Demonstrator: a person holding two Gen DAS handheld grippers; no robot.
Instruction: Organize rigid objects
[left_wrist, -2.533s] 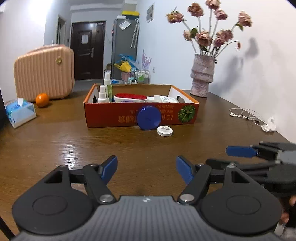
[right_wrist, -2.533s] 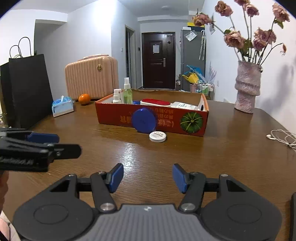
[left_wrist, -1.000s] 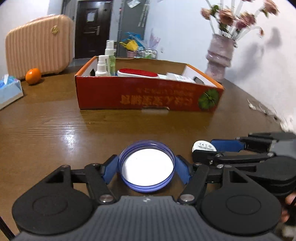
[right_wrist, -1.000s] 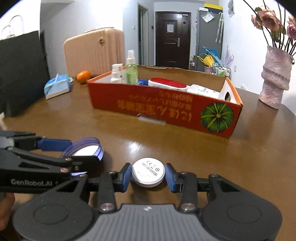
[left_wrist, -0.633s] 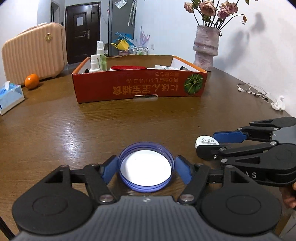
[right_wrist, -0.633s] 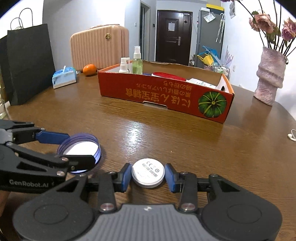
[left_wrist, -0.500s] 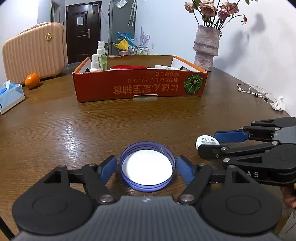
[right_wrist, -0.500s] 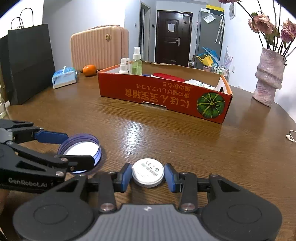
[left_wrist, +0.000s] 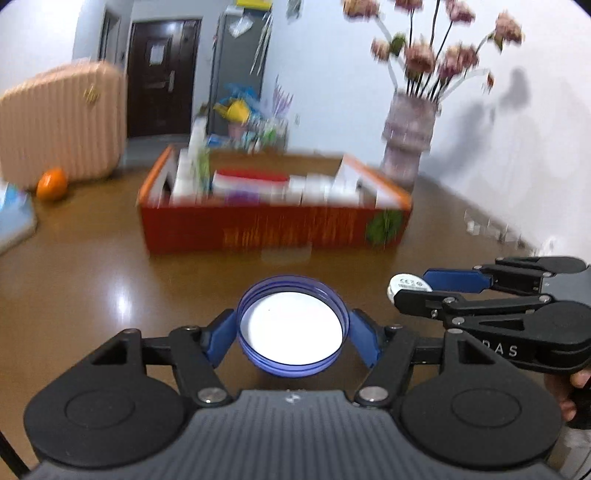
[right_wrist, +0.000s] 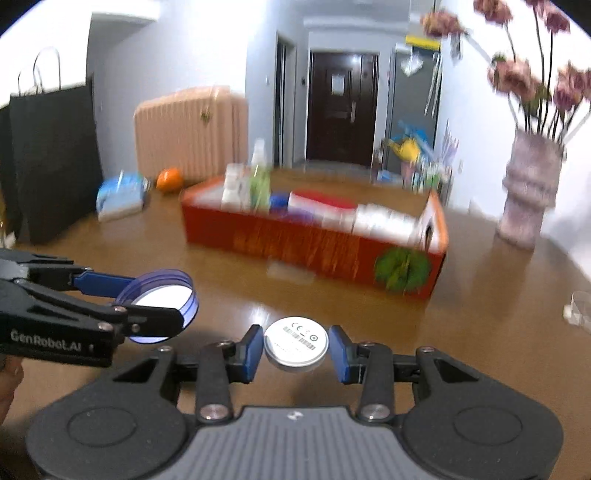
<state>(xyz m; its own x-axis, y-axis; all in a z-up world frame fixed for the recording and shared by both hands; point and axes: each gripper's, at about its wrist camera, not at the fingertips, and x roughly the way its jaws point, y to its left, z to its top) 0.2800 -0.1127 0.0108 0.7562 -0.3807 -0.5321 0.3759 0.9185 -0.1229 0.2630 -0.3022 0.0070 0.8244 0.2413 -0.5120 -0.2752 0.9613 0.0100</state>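
Table, brown wood, glossy. Left gripper: clenched on a blue lid, white inside facing up, held above the table. Right gripper: clenched on a white round disc, printed label up, also lifted. Ahead of both: red cardboard box holding spray bottles, a red-topped item and white packets. Beyond the box: pink suitcase, orange, blue tissue pack, black paper bag. Right of the box: vase of dried roses. Background blurred.
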